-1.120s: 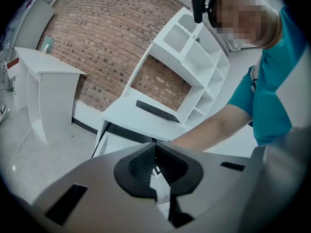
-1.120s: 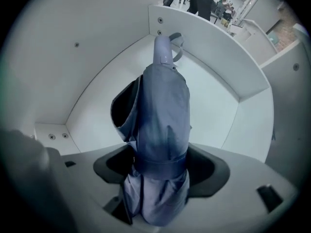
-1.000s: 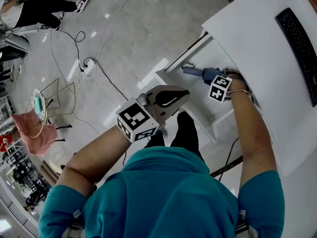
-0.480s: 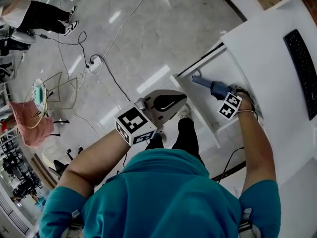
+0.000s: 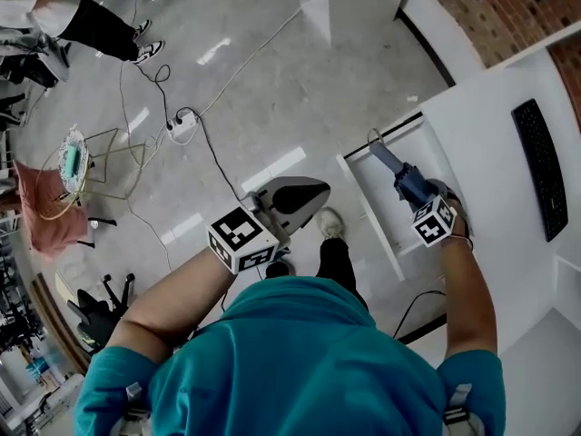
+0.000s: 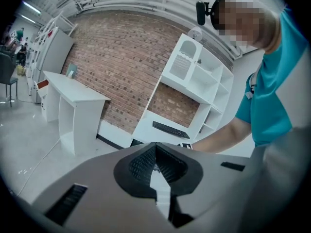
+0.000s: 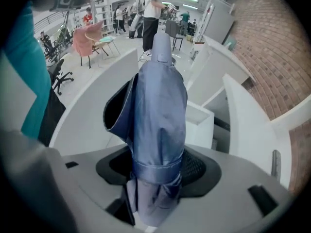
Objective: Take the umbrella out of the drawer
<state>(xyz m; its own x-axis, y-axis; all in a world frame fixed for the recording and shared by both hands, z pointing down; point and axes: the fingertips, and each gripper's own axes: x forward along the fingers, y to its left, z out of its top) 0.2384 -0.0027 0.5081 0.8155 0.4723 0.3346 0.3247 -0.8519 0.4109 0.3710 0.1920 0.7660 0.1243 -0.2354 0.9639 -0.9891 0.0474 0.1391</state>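
The right gripper [image 7: 158,171] was clamped on the folded blue umbrella [image 7: 158,106], its 2 jaws having just closed a little onto the cloth. The umbrella ran straight out ahead of those jaws, banded end nearest, tip farthest. Beyond and beneath it lay the open white drawer [image 5: 361,203], with the desk [image 5: 490,125] and its keyboard [image 5: 537,166] off to that gripper's right. The left gripper [image 6: 155,152], well apart to the left, had its jaws together on nothing.
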